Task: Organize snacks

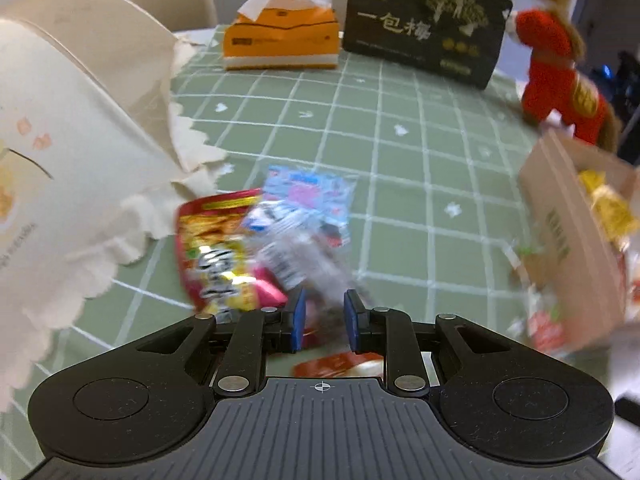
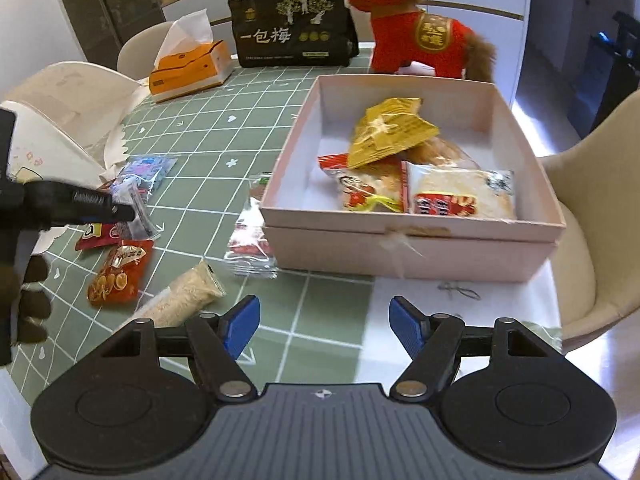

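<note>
Each hand-held gripper, left [image 1: 323,320] and right [image 2: 325,327], has a matt black ribbed body, two round black caps, silver pivot screws, a small white crosshair mark and blue ridged pads [image 2: 406,326]. A dark glove [image 2: 30,304] covers the left hand.

open cloth [image 2: 320,340] before right gripper [image 2: 325,330]; box [image 2: 408,248] beyond.

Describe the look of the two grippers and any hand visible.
Both grippers, left and right, are matte black, with ribbed grey bases, round side discs, silver pivot pins, a small crosshair mark and blue ribbed pads. The left hand wears a dark glove.
</note>
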A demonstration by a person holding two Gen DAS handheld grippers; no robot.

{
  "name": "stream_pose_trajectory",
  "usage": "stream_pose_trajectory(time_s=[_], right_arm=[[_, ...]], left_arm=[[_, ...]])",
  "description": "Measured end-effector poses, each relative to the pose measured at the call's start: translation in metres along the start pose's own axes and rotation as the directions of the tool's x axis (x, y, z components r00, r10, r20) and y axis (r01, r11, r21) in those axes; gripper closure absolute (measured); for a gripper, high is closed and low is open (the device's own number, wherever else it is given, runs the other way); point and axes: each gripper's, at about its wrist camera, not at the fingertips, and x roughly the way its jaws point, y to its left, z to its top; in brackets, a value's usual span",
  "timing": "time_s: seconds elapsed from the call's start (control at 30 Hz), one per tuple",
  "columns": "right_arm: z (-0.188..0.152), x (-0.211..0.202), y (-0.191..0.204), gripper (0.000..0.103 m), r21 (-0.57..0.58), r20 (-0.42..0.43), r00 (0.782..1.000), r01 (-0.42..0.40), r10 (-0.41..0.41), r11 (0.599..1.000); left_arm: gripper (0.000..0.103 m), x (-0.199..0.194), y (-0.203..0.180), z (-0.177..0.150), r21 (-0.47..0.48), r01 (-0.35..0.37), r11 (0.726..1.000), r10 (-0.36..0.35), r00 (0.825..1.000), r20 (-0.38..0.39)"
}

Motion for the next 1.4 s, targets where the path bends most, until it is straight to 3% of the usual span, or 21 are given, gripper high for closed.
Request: stream_pose_trajectory(time_s=[0.03,0.2,0.3,0.37,0.43,0.53,0.6,0.67,0.73,0.83,0.97,1.1,1.23,1.4], right_arm=[[0.000,0.002,0.002,0.031,-0.001,-0.003,1.000,-0.004,0.004,1.000],[-0.002,0.002,0.008,0.031,-0.018,-0.009,1.000,-0.019,0.019,1.000],[-0.006,0.000,0.007,0.031,-0.005,-0.012,1.000,-0.023,0.023,1.000],[-0.009,-0.001,0.004,0.031,0.006,-0.018,1.000,-0.024,0.024,1.000],[-0.013,-0.004,0.001,0.031,0.013,-0.017,1.000,-0.026,0.026,1.000],[-0.019,-0.008,-0.005,0.030,0.020,-0.011,1.000,-0.023,0.023,1.000],[-0.022,-0.009,-0.009,0.028,0.033,-0.013,1.000,-0.020,0.021,0.999],[-0.027,-0.008,-0.014,0.028,0.055,-0.024,0.999,-0.023,0.024,0.998],[-0.033,-0.007,-0.017,0.028,0.079,-0.030,0.999,-0.029,0.032,0.996],[-0.043,-0.007,-0.018,0.028,0.099,-0.043,0.998,-0.034,0.039,0.994],[-0.058,-0.010,-0.018,0.028,0.116,-0.060,0.998,-0.029,0.036,0.993],[-0.070,-0.017,-0.019,0.027,0.107,-0.057,0.998,-0.002,0.008,0.994],[-0.075,-0.020,-0.020,0.025,0.092,-0.050,0.999,0.009,-0.004,0.996],[-0.077,-0.018,-0.011,0.021,0.062,-0.048,0.998,0.036,-0.033,0.997]], left_arm=[[0.072,0.000,0.006,-0.002,0.000,-0.018,1.000,0.018,1.000,0.000],[0.076,0.000,0.042,0.000,-0.107,-0.034,0.994,0.033,0.999,-0.015],[0.074,0.002,0.058,-0.001,-0.213,0.114,0.970,-0.126,0.991,-0.041],[0.074,0.005,0.060,-0.002,-0.250,0.225,0.942,-0.248,0.967,-0.063],[0.074,0.002,0.058,-0.003,-0.256,0.274,0.927,-0.296,0.954,-0.053],[0.074,-0.008,0.065,-0.002,-0.326,0.243,0.914,-0.257,0.967,0.001],[0.074,-0.013,0.073,-0.003,-0.413,0.196,0.889,-0.205,0.978,0.023],[0.074,-0.014,0.080,-0.004,-0.482,0.180,0.858,-0.204,0.979,0.002],[0.074,-0.011,0.077,-0.004,-0.503,0.190,0.843,-0.228,0.973,-0.014],[0.074,0.000,0.065,0.002,-0.499,0.180,0.848,-0.234,0.971,-0.046],[0.073,0.017,0.039,0.012,-0.434,0.097,0.896,-0.148,0.985,-0.086],[0.066,0.027,0.010,0.019,-0.327,0.079,0.942,-0.116,0.989,-0.094],[0.049,0.030,-0.021,0.023,-0.202,0.050,0.978,-0.073,0.992,-0.107],[0.045,0.035,-0.054,0.023,0.023,-0.009,1.000,0.011,0.993,-0.116]])
